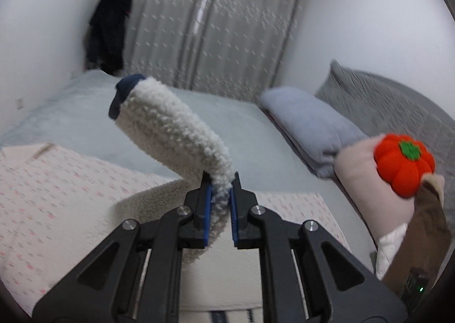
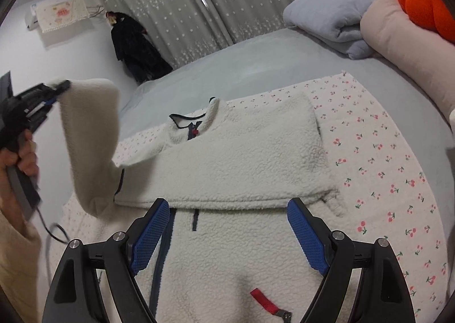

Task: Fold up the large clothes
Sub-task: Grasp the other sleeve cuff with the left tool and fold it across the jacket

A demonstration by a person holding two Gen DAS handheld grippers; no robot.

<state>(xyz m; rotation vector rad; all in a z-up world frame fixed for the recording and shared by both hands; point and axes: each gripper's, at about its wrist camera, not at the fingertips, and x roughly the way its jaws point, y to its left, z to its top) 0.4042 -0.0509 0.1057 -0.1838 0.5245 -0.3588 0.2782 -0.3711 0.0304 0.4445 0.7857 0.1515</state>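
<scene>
A cream fleece jacket [image 2: 241, 158] with navy trim lies on a cherry-print sheet [image 2: 384, 158] on the bed. Its right side is folded over the body. My left gripper [image 1: 221, 195] is shut on the jacket's left sleeve [image 1: 170, 129] and holds it up in the air, the navy cuff [image 1: 125, 92] pointing away. In the right wrist view the left gripper [image 2: 61, 88] shows at the far left with the lifted sleeve [image 2: 88, 135] hanging from it. My right gripper [image 2: 227, 226] is open and empty, just above the jacket's lower part.
A folded grey blanket [image 1: 310, 126], a pink pillow [image 1: 369, 180] and an orange pumpkin plush [image 1: 403, 163] lie at the bed's right side. A dark garment [image 1: 109, 24] hangs by the grey curtains [image 1: 213, 24]. The pale blue bed cover [image 1: 71, 118] stretches beyond the sheet.
</scene>
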